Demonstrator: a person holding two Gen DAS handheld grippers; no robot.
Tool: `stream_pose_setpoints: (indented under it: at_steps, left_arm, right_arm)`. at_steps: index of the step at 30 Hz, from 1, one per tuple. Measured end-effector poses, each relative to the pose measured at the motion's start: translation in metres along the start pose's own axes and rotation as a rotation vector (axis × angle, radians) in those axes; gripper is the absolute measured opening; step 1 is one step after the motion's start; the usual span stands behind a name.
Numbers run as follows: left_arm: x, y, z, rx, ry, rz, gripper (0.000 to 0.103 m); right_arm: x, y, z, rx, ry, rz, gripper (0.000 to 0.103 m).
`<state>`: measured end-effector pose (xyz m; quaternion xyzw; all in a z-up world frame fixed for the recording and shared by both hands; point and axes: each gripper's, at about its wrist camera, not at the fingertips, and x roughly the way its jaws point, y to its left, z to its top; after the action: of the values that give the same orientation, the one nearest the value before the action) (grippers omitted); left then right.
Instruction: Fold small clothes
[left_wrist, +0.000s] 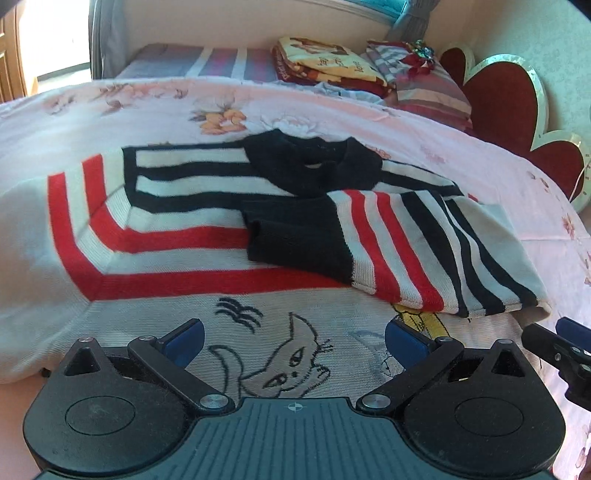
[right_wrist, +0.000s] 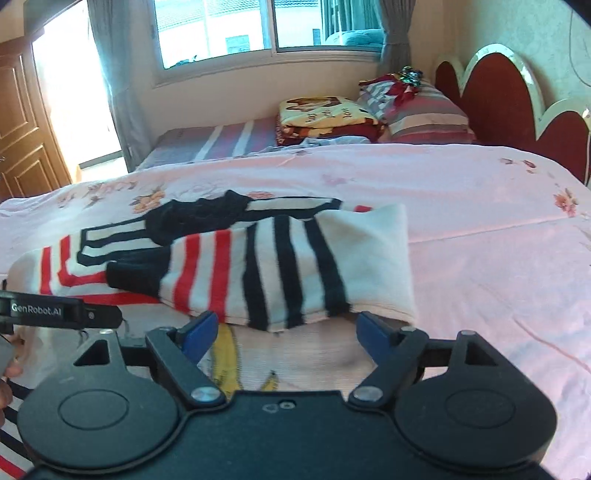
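Observation:
A small knitted sweater (left_wrist: 177, 236), white with red and black stripes and a black collar (left_wrist: 314, 162), lies flat on the pink bed. Its right sleeve (left_wrist: 406, 251) is folded across the chest; the left sleeve (left_wrist: 62, 206) lies out to the side. An embroidered cat (left_wrist: 291, 365) shows on the lower front. My left gripper (left_wrist: 293, 341) is open and empty just above the sweater's lower part. My right gripper (right_wrist: 284, 334) is open and empty at the hem below the folded sleeve (right_wrist: 280, 273). The right gripper also shows at the right edge of the left wrist view (left_wrist: 561, 350).
The pink floral bedspread (right_wrist: 461, 229) extends right and behind the sweater. Folded blankets (right_wrist: 325, 116) and striped pillows (right_wrist: 424, 114) lie at the far side. A red scalloped headboard (right_wrist: 517, 96) stands at right. A window and a wooden door (right_wrist: 22, 129) are beyond.

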<state>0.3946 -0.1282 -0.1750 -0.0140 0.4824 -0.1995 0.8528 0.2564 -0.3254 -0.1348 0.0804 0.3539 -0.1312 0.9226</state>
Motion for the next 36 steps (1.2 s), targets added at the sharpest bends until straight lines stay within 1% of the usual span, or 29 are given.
stream_pose_setpoints:
  at_steps: [1, 3, 4, 5, 7, 8, 9, 10, 11, 12, 16, 17, 18, 20, 21, 22, 23, 24, 25, 26, 27, 28, 29, 30, 32, 34, 36]
  left_arm:
    - [0.004, 0.002, 0.000, -0.036, 0.000, -0.029, 0.103]
    - [0.008, 0.009, 0.000, -0.126, -0.047, -0.101, 0.103]
    - [0.011, 0.010, 0.003, -0.156, -0.051, -0.117, 0.103]
    - [0.016, 0.008, 0.006, -0.179, -0.044, -0.122, 0.102]
    - [0.024, 0.000, 0.009, -0.155, -0.055, -0.110, 0.102]
    - [0.027, -0.005, 0.010, -0.144, -0.063, -0.114, 0.092]
    - [0.030, -0.008, 0.011, -0.144, -0.069, -0.117, 0.071]
    - [0.032, -0.009, 0.013, -0.164, -0.075, -0.141, 0.064]
    - [0.035, -0.008, 0.016, -0.191, -0.066, -0.174, 0.059]
    - [0.039, -0.007, 0.018, -0.210, -0.059, -0.181, 0.059]
    - [0.049, -0.003, 0.028, -0.245, -0.090, -0.212, 0.059]
    - [0.050, -0.002, 0.030, -0.254, -0.108, -0.230, 0.059]
    - [0.052, -0.001, 0.030, -0.274, -0.126, -0.242, 0.044]
    - [0.058, 0.002, 0.030, -0.298, -0.123, -0.245, 0.018]
    - [0.057, 0.005, 0.028, -0.321, -0.132, -0.246, 0.018]
    - [0.055, 0.006, 0.028, -0.321, -0.147, -0.242, 0.018]
    - [0.051, 0.005, 0.027, -0.309, -0.168, -0.241, 0.013]
    - [0.044, 0.005, 0.027, -0.298, -0.199, -0.241, 0.012]
    - [0.035, 0.007, 0.027, -0.298, -0.233, -0.245, 0.012]
    - [0.026, 0.007, 0.028, -0.296, -0.267, -0.248, 0.012]
    - [0.015, 0.009, 0.028, -0.293, -0.298, -0.250, 0.012]
    - [0.005, 0.013, 0.027, -0.292, -0.321, -0.250, 0.012]
    - [-0.005, 0.019, 0.025, -0.286, -0.338, -0.243, 0.012]
    - [-0.012, 0.025, 0.022, -0.277, -0.350, -0.230, 0.012]
    - [-0.016, 0.043, 0.016, -0.281, -0.329, -0.201, 0.012]
    - [-0.006, 0.057, 0.007, -0.288, -0.288, -0.157, 0.012]
    - [0.010, 0.063, -0.003, -0.289, -0.241, -0.124, 0.012]
  right_arm:
    - [0.000, -0.007, -0.003, 0.013, 0.003, -0.013, 0.081]
    - [0.002, -0.022, -0.009, 0.050, 0.009, -0.034, 0.081]
    - [0.003, -0.028, -0.012, 0.063, 0.010, -0.040, 0.081]
    - [0.004, -0.033, -0.014, 0.074, 0.011, -0.044, 0.081]
    - [0.007, -0.041, -0.019, 0.088, 0.013, -0.055, 0.081]
    - [0.008, -0.044, -0.021, 0.093, 0.017, -0.061, 0.081]
    - [0.010, -0.046, -0.022, 0.097, 0.017, -0.066, 0.081]
    - [0.012, -0.048, -0.023, 0.100, 0.016, -0.074, 0.081]
    - [0.013, -0.049, -0.024, 0.099, 0.013, -0.086, 0.081]
    - [0.015, -0.051, -0.024, 0.097, 0.008, -0.095, 0.081]
    - [0.027, -0.055, -0.021, 0.087, 0.008, -0.126, 0.081]
    - [0.032, -0.057, -0.021, 0.088, 0.007, -0.129, 0.081]
    - [0.037, -0.058, -0.020, 0.089, 0.013, -0.131, 0.081]
    - [0.045, -0.060, -0.020, 0.094, 0.026, -0.129, 0.081]
    - [0.048, -0.061, -0.020, 0.093, 0.032, -0.129, 0.081]
    - [0.051, -0.061, -0.021, 0.092, 0.037, -0.134, 0.080]
    - [0.053, -0.061, -0.021, 0.093, 0.040, -0.138, 0.080]
    - [0.053, -0.062, -0.021, 0.096, 0.039, -0.138, 0.079]
    - [0.055, -0.062, -0.020, 0.097, 0.041, -0.134, 0.074]
    - [0.057, -0.063, -0.019, 0.096, 0.043, -0.131, 0.067]
    - [0.058, -0.064, -0.018, 0.099, 0.039, -0.127, 0.063]
    - [0.058, -0.064, -0.016, 0.106, 0.034, -0.115, 0.051]
    - [0.059, -0.065, -0.014, 0.117, 0.035, -0.090, 0.033]
    - [0.059, -0.065, -0.011, 0.129, 0.043, -0.065, 0.027]
    - [0.052, -0.063, -0.010, 0.133, 0.026, -0.025, 0.025]
    - [0.044, -0.060, -0.011, 0.125, 0.015, 0.004, 0.025]
    - [0.047, -0.058, -0.016, 0.103, 0.042, 0.000, 0.025]
